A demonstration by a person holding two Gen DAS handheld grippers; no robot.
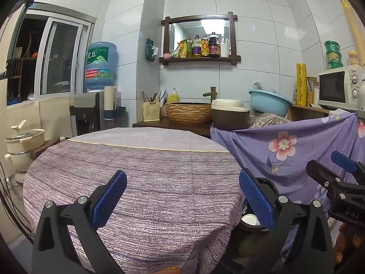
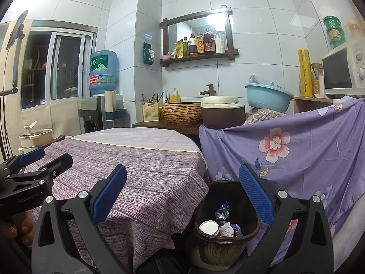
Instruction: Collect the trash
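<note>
A dark brown trash bin (image 2: 228, 235) stands on the floor to the right of the round table (image 2: 136, 173). It holds a white paper cup (image 2: 209, 227), crumpled white paper (image 2: 226, 228) and a blue-and-clear wrapper (image 2: 221, 211). My right gripper (image 2: 182, 196) is open and empty, above the table's right edge and the bin. My left gripper (image 1: 182, 196) is open and empty over the table (image 1: 141, 182). Part of the bin (image 1: 251, 222) shows behind its right finger. The right gripper (image 1: 337, 171) shows at the right edge of the left wrist view, and the left gripper (image 2: 36, 162) at the left of the right wrist view.
A purple floral cloth (image 2: 296, 159) hangs over furniture to the right. Behind the table, a counter carries a woven basin (image 2: 182, 111), a rice cooker (image 2: 222, 111) and a blue tub (image 2: 269, 96). A water dispenser (image 2: 100, 105) and a pot (image 2: 36, 137) stand at left.
</note>
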